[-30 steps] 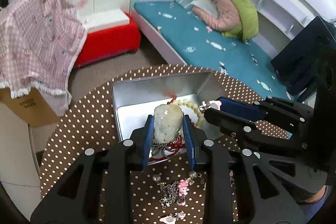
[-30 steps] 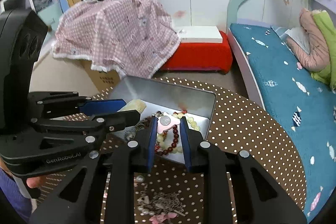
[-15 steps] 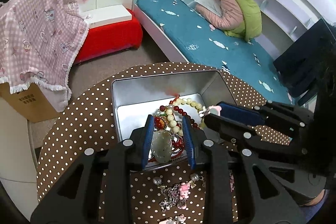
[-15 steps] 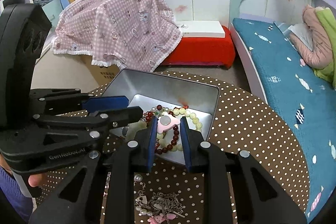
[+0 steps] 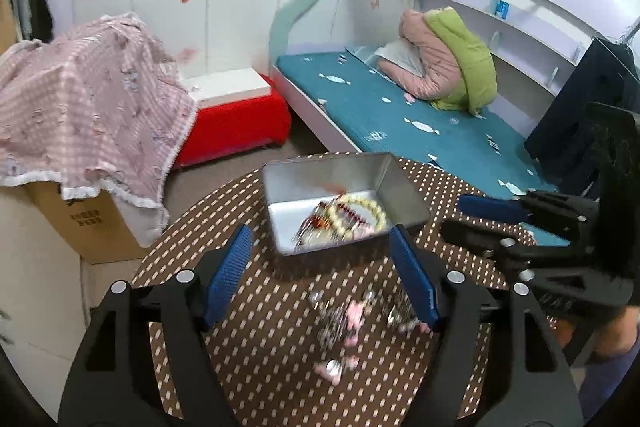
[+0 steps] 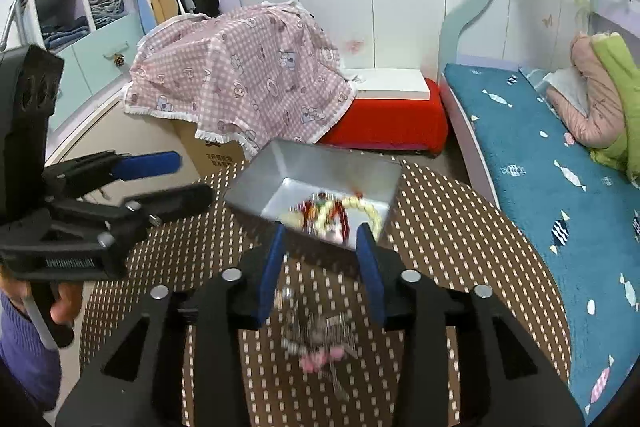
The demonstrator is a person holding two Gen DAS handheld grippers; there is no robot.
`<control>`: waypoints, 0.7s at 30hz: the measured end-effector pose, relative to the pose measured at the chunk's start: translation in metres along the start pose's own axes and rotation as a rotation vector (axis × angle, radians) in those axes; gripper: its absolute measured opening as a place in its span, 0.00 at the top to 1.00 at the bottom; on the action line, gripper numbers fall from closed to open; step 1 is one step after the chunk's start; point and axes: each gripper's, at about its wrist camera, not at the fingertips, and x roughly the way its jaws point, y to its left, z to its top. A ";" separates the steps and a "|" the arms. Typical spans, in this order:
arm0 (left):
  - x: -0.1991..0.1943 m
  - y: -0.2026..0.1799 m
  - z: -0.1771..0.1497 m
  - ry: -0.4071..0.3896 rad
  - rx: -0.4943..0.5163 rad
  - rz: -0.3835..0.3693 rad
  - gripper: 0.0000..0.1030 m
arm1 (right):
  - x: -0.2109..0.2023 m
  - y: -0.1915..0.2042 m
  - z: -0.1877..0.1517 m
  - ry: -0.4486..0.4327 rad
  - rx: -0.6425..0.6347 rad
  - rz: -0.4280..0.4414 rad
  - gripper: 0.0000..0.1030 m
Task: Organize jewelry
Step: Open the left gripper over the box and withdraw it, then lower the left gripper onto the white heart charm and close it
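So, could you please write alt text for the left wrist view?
The left gripper hangs open and empty above a polka-dot table, between a metal tin of beaded bracelets and a blurred pile of loose jewelry.

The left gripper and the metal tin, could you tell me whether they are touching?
Apart: the left wrist view shows the left gripper open, with dotted tablecloth between its fingers and the tin.

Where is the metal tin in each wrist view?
Left wrist: metal tin sits centre, beyond the open left gripper.
Right wrist: tin sits centre, just past the open right gripper.
Shared landmark: the red bench behind the table.
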 end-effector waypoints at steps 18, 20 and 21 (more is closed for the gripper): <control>0.021 -0.026 -0.107 0.126 0.015 0.052 0.24 | -0.011 -0.003 -0.096 0.054 0.081 -0.004 0.54; 0.028 -0.025 -0.108 0.140 0.016 0.059 0.24 | -0.011 -0.004 -0.099 0.055 0.086 -0.002 0.53; 0.031 -0.025 -0.109 0.148 0.019 0.064 0.26 | -0.011 -0.004 -0.100 0.054 0.089 -0.001 0.53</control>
